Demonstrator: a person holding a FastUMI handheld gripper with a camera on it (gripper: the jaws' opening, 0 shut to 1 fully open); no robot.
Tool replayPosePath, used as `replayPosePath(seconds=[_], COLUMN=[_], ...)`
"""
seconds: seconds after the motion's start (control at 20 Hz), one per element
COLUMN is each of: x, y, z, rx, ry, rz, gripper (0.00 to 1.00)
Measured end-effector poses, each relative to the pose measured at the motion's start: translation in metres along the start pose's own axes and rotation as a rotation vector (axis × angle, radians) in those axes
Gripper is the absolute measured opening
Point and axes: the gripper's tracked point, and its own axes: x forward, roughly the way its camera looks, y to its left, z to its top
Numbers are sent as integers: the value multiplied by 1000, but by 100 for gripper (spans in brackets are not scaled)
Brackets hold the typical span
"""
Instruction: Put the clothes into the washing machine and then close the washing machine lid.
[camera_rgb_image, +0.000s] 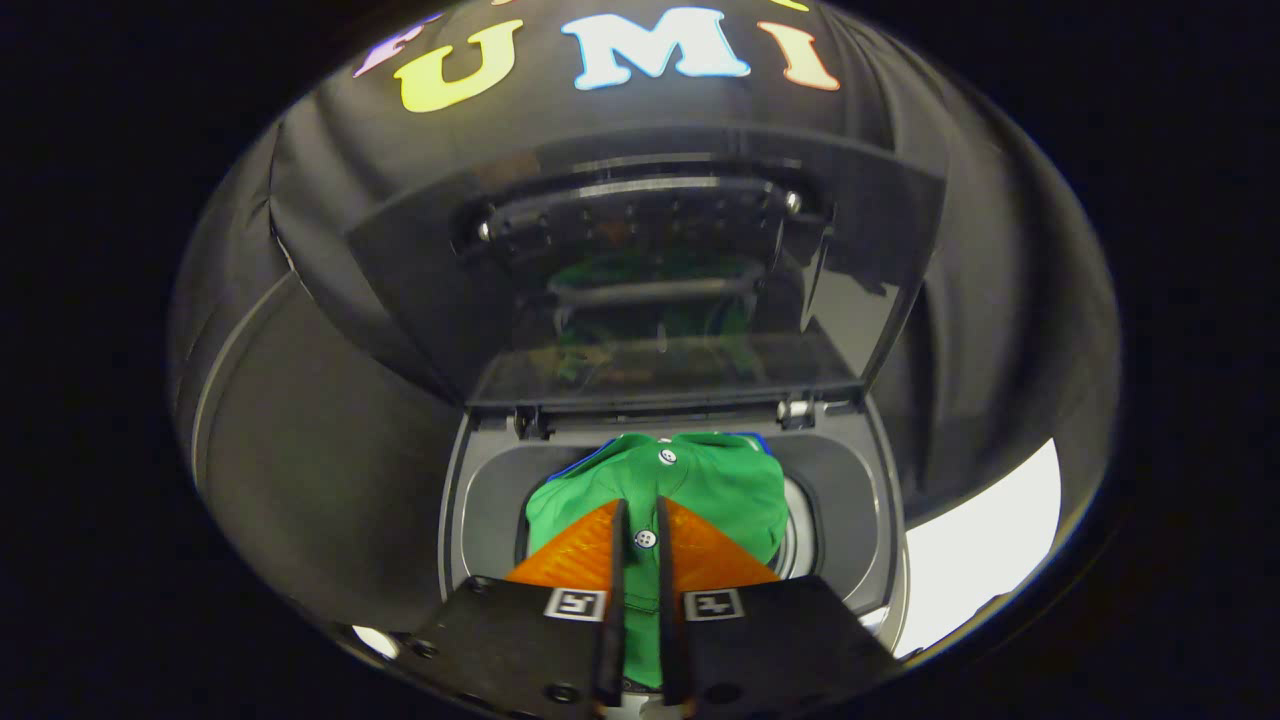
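Gripper (640, 520) pinches the green shirt (720, 480) by its buttoned placket over the washing machine (480, 500) opening, lid (640, 290) propped upright for loading.

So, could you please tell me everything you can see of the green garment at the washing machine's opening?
The green garment is soft woven-looking cloth with a buttoned placket and two pale buttons; a blue edge peeks out behind it. It hangs bunched over the washing machine opening, below the raised lid, whose glossy underside reflects it. The gripper is shut on a narrow fold of the placket, both fingers pressing it. How far it reaches into the drum is hidden.
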Motion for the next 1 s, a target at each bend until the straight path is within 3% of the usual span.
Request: replayPosePath(seconds=[0.2, 0.65, 1.0], x=[11, 2, -40], y=[-15, -7, -1], z=[-19, -12, 45], rx=[-29, -3, 14], ry=[43, 22, -95], rz=[-50, -1, 47], gripper=[98, 98, 99])
